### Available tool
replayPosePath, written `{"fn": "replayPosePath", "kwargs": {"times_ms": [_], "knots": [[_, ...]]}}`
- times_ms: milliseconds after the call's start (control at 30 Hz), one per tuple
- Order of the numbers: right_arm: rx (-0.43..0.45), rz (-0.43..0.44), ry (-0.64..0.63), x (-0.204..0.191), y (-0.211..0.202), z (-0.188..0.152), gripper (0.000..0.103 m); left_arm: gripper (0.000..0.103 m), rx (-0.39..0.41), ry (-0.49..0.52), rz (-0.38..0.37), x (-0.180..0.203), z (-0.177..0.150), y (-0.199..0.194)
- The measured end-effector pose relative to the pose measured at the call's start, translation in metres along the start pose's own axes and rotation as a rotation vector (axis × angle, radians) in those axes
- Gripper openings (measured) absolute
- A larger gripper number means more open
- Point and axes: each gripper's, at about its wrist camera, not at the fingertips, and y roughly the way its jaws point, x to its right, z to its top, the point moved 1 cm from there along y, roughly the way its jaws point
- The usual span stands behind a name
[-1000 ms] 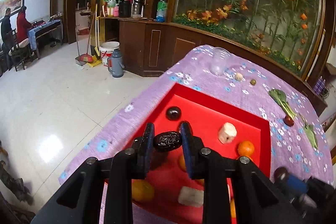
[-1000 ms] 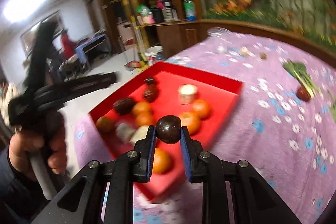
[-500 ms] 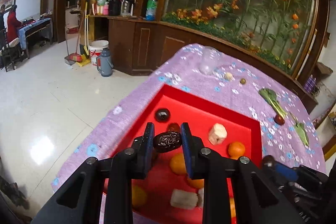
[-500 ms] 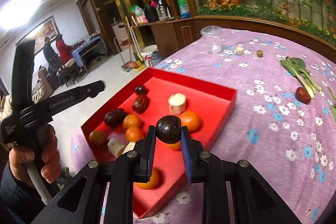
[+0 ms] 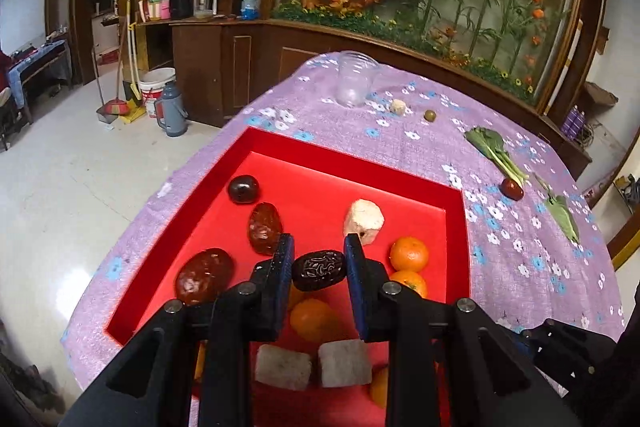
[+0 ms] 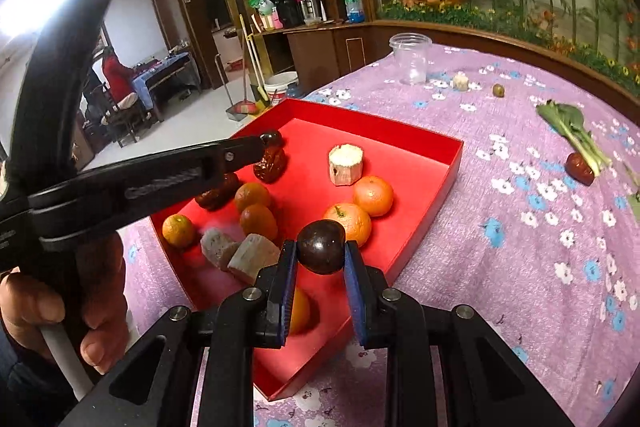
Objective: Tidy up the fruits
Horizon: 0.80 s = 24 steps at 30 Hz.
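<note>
My left gripper is shut on a dark wrinkled date and holds it above the red tray. My right gripper is shut on a dark round plum over the tray's near right edge. The tray holds several oranges, red dates, a dark plum and pale cut chunks. The left gripper also shows in the right wrist view, over the tray's left side.
On the purple flowered cloth beyond the tray lie a clear plastic cup, a pale chunk, a small green fruit, leafy greens and a red date. The table edge drops to the floor at left.
Both grippers have moved in over the tray, each still holding its fruit. The left gripper has come lower and further over the tray.
</note>
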Motion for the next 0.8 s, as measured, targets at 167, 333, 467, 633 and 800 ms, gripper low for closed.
{"fn": "replayPosePath", "kwargs": {"times_ms": [167,333,467,633,800], "knots": [[-0.006,0.004,-0.002,-0.003,0.005,-0.001,0.027,0.024,-0.029,0.009,0.019,0.002,-0.002,0.009],[-0.023,-0.001,-0.016,-0.006,0.009,-0.002,0.028,0.025,-0.046,0.035,0.027,0.004,-0.004,0.015],[-0.031,-0.007,-0.029,-0.007,0.01,-0.004,0.059,0.06,-0.04,0.041,0.049,0.006,-0.005,0.013],[-0.007,-0.005,-0.036,-0.008,0.0,-0.004,0.061,0.074,-0.014,0.06,0.057,0.012,-0.002,0.005],[0.028,-0.009,0.003,0.004,-0.017,-0.001,0.061,0.076,0.01,0.05,0.036,0.017,0.001,-0.005]]}}
